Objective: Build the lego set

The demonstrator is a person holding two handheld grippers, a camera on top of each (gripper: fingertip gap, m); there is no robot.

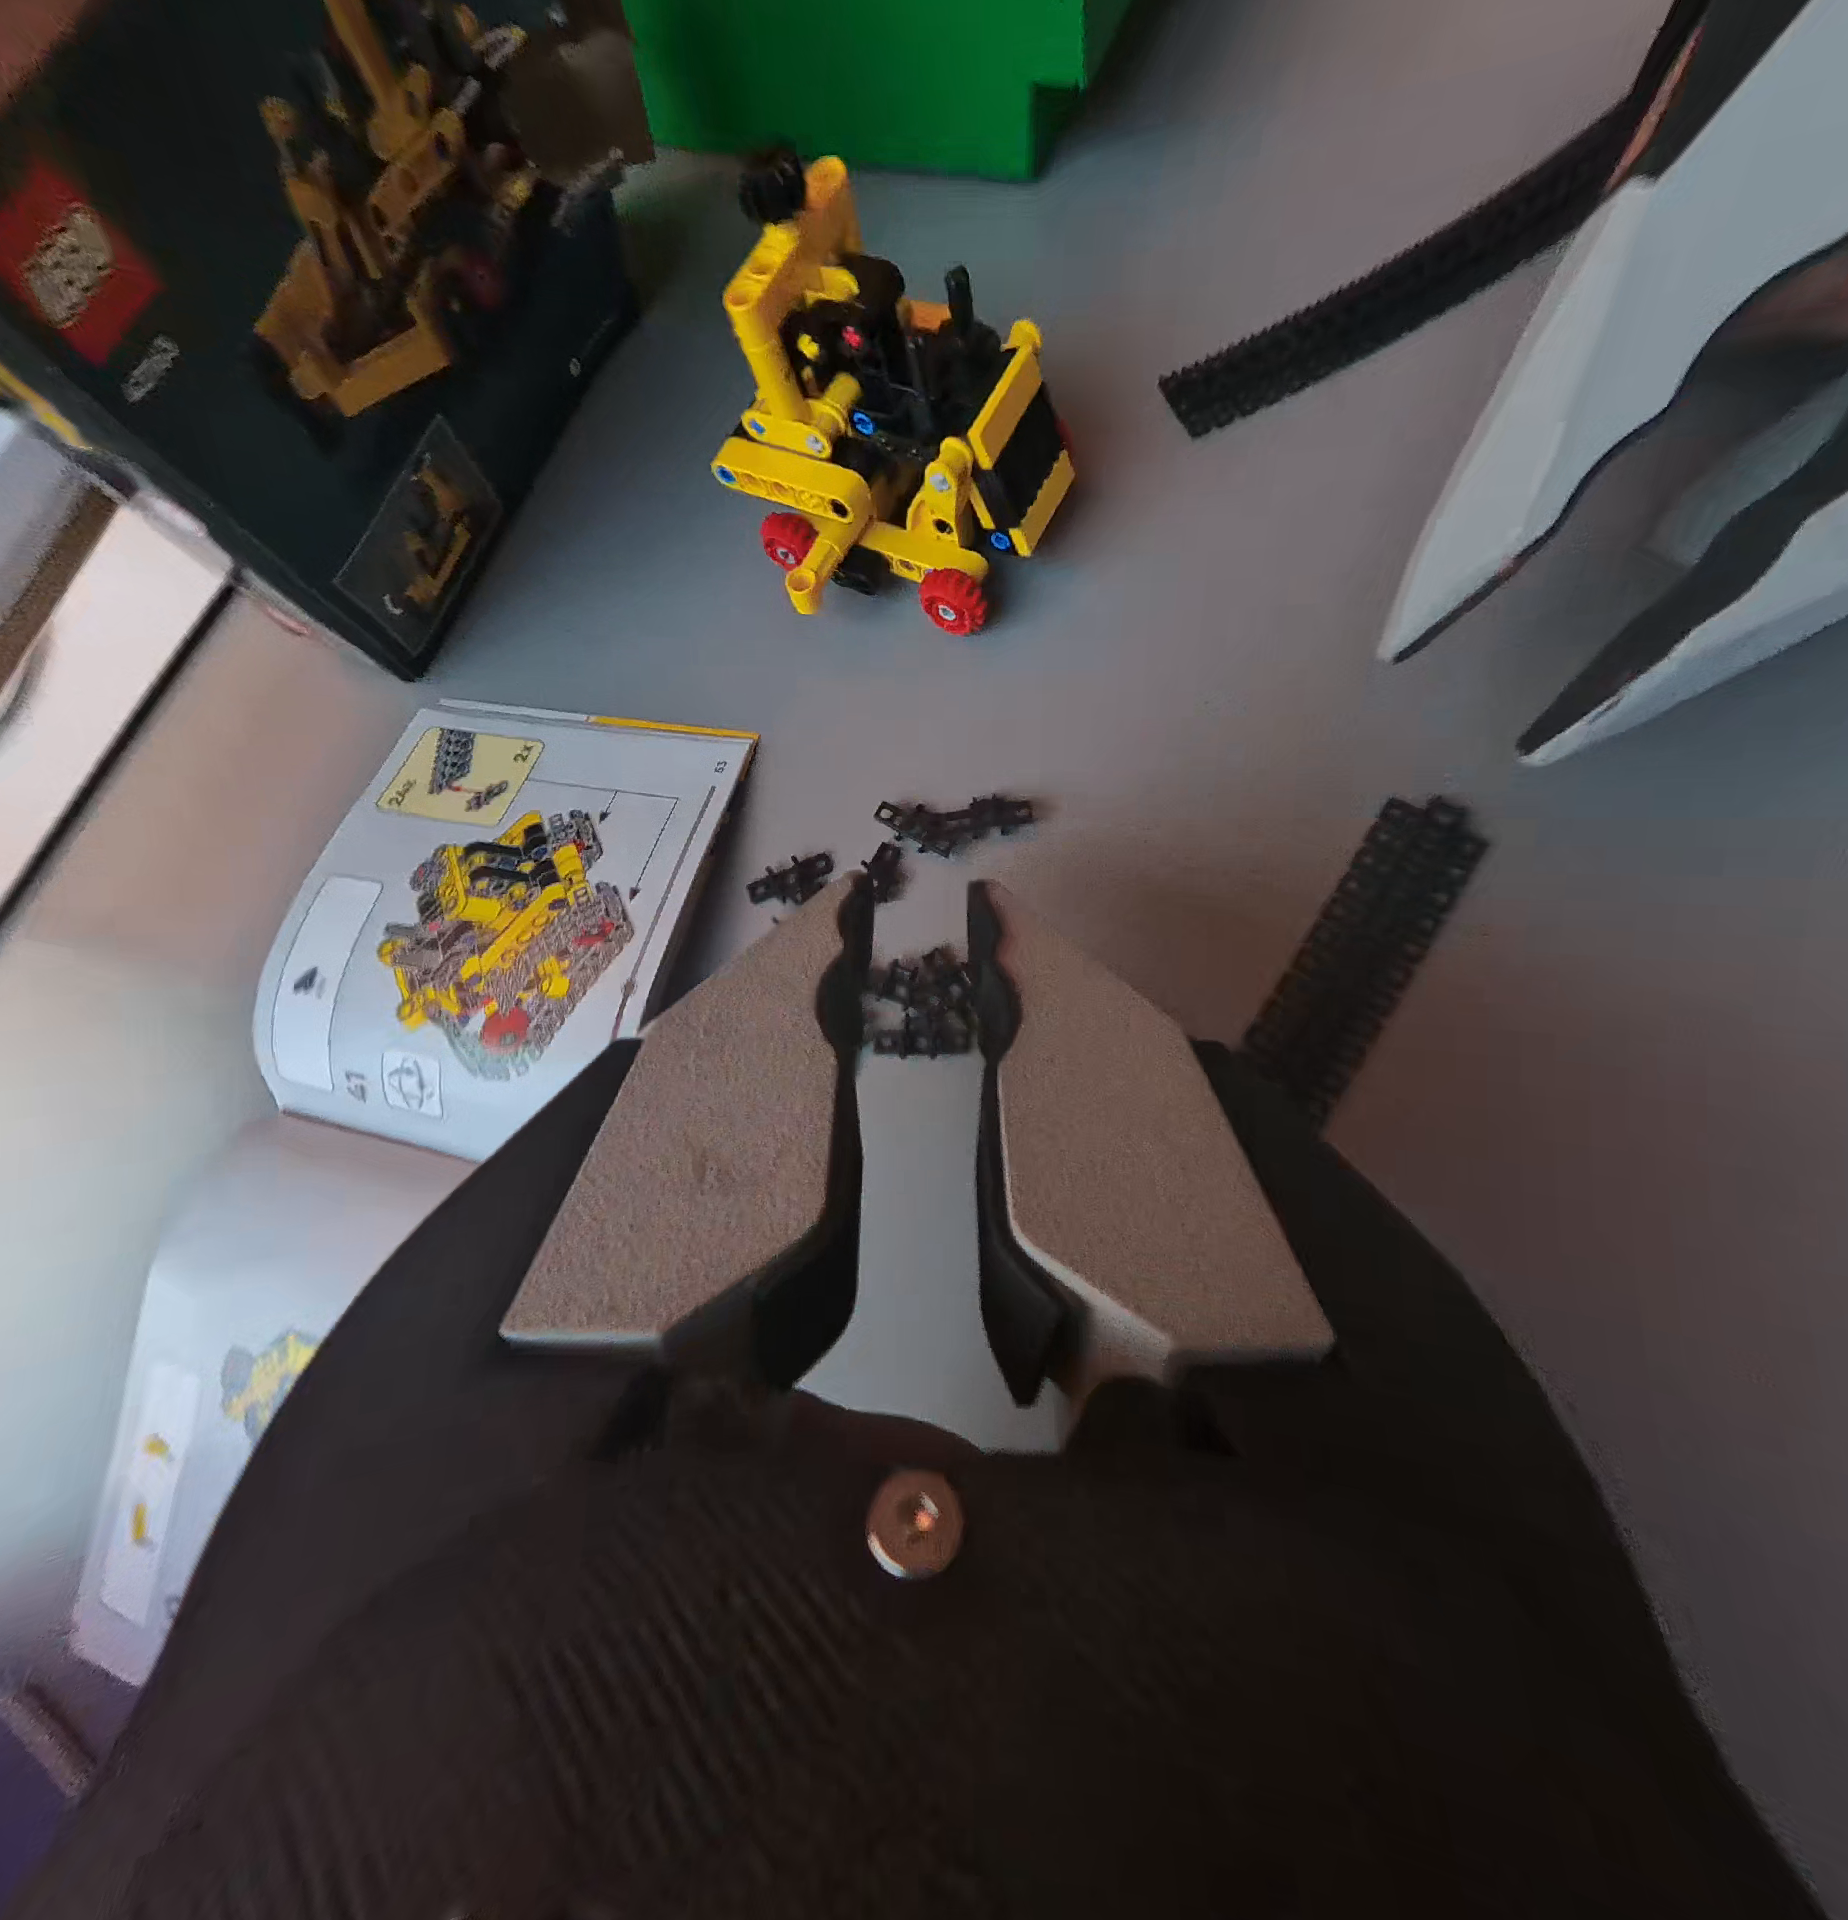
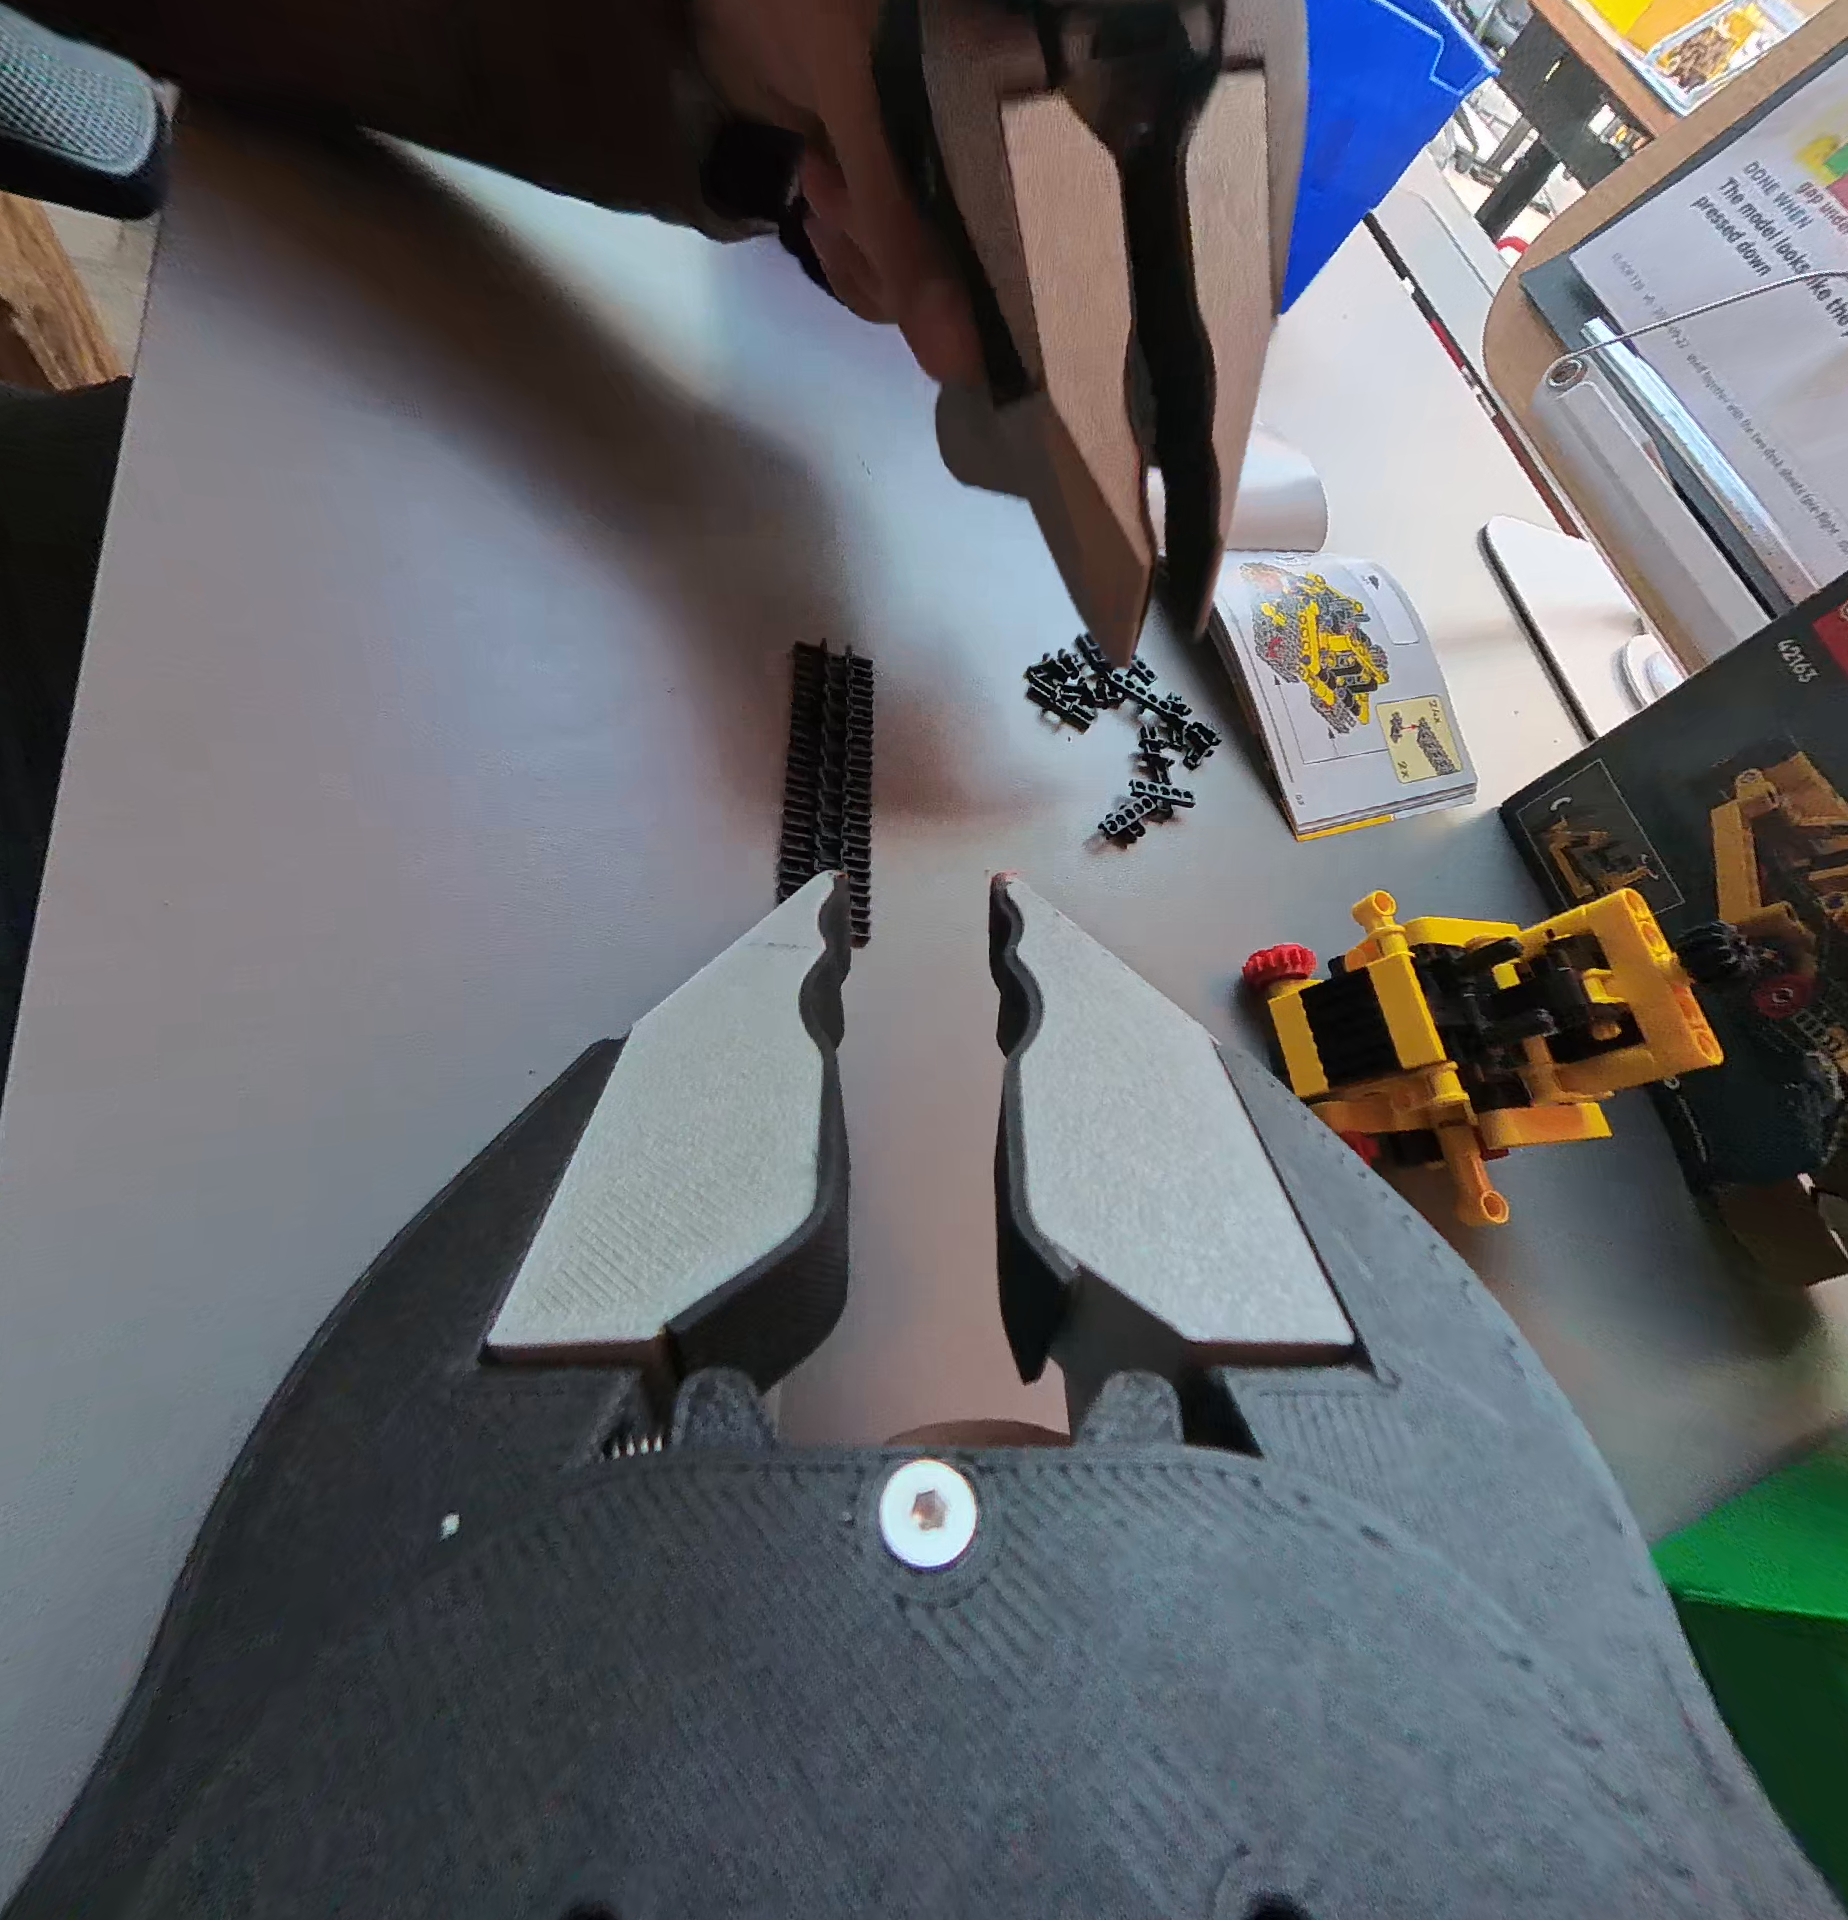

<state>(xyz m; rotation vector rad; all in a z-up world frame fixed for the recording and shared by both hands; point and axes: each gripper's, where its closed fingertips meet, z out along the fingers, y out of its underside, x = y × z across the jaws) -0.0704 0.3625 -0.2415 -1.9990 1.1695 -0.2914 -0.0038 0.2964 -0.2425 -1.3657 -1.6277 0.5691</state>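
Note:
My left gripper (image 1: 920, 894) is open, its tips over a loose pile of small black track links (image 1: 920, 1003) on the grey table. Some links lie between the fingers, and I cannot tell whether they touch them. It also shows in the right wrist view (image 2: 1164, 634), pointing down at the pile (image 2: 1117, 707). My right gripper (image 2: 918, 888) is open and empty. Its left tip is next to an assembled black track strip (image 2: 826, 779), which also shows in the left wrist view (image 1: 1361, 956). The yellow bulldozer model (image 1: 889, 416) with red wheels stands farther off.
An open instruction booklet (image 1: 504, 925) lies left of the links. The dark set box (image 1: 276, 312) and a green bin (image 1: 858, 73) stand behind. A second track strip (image 1: 1419, 281) lies at the far right. A clipboard with paper (image 2: 1730, 312) and a blue bin (image 2: 1367, 125) sit beyond.

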